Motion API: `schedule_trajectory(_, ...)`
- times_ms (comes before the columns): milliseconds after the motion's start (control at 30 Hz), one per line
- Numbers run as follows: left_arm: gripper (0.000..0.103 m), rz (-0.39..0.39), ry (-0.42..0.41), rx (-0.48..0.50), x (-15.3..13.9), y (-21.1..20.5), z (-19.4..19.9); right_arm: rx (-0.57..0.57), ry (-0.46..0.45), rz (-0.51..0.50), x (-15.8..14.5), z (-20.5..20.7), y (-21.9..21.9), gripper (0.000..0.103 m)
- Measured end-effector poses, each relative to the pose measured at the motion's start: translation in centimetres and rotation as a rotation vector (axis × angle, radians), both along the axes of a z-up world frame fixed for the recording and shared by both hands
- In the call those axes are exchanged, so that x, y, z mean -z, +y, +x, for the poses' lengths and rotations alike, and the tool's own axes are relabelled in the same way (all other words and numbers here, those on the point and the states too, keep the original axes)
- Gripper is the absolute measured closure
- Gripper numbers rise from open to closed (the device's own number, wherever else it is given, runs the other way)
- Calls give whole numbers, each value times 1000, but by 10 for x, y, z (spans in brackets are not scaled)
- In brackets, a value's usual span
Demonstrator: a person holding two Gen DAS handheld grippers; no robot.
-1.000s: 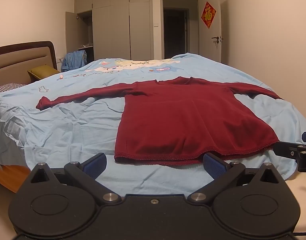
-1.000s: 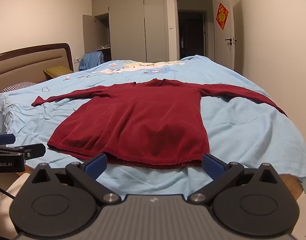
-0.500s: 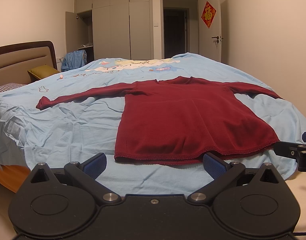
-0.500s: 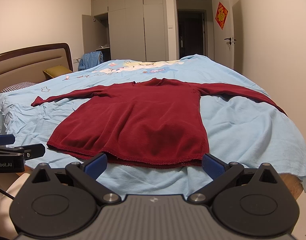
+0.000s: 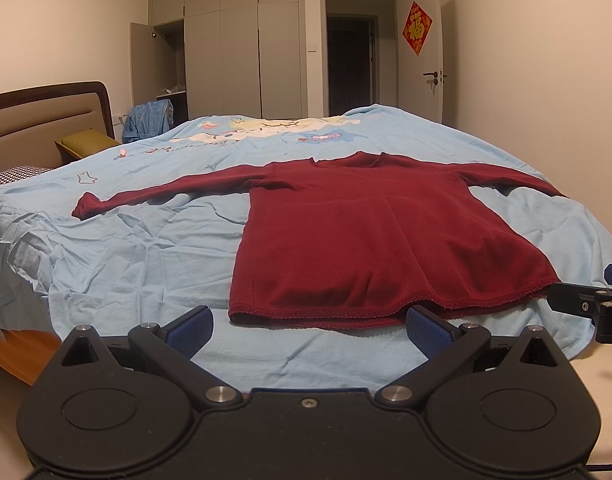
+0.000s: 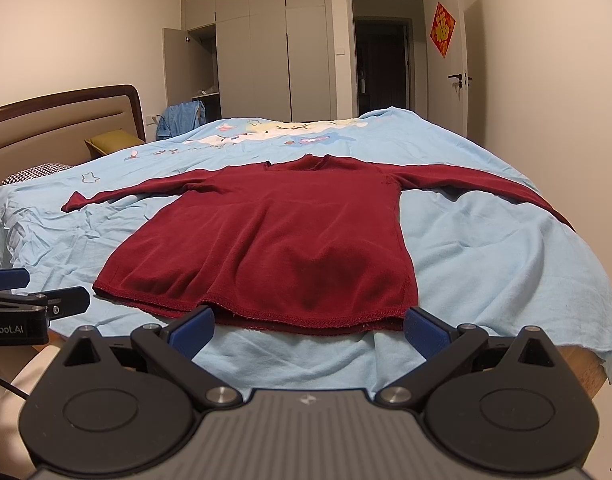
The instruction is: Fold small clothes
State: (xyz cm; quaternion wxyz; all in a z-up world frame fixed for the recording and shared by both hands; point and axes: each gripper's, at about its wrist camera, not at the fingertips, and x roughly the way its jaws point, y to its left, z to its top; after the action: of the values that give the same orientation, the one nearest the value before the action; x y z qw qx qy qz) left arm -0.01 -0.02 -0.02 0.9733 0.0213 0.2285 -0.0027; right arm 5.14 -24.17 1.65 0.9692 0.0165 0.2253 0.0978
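dark red shirt lies flat on the bed; left tool and right tool, both spread apart, hover before its hem, where a pinch might snag the sheet.

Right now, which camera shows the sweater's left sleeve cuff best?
The left wrist view: the left sleeve cuff sits closer and larger there, lying flat on the blue sheet. The right wrist view shows the same cuff farther off and smaller, at a flatter angle.
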Motion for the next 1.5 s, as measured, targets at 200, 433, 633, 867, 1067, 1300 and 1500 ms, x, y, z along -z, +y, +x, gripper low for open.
schedule_trajectory(200,1,1,1,0,0,0,0,0,1,0,0,0,0,0)
schedule_trajectory(433,1,1,2,0,0,0,0,0,2,1,0,0,0,0)
schedule_trajectory(633,1,1,2,0,0,0,0,0,3,0,0,0,0,0)
schedule_trajectory(867,1,1,3,0,0,0,0,1,4,1,0,1,0,0)
schedule_trajectory(1067,1,2,4,0,0,0,0,1,6,1,0,1,0,0)
schedule_trajectory(1300,1,2,4,0,0,0,0,1,6,1,1,4,-1,0)
schedule_trajectory(1500,1,2,6,0,0,0,0,0,7,0,2,2,-3,0)
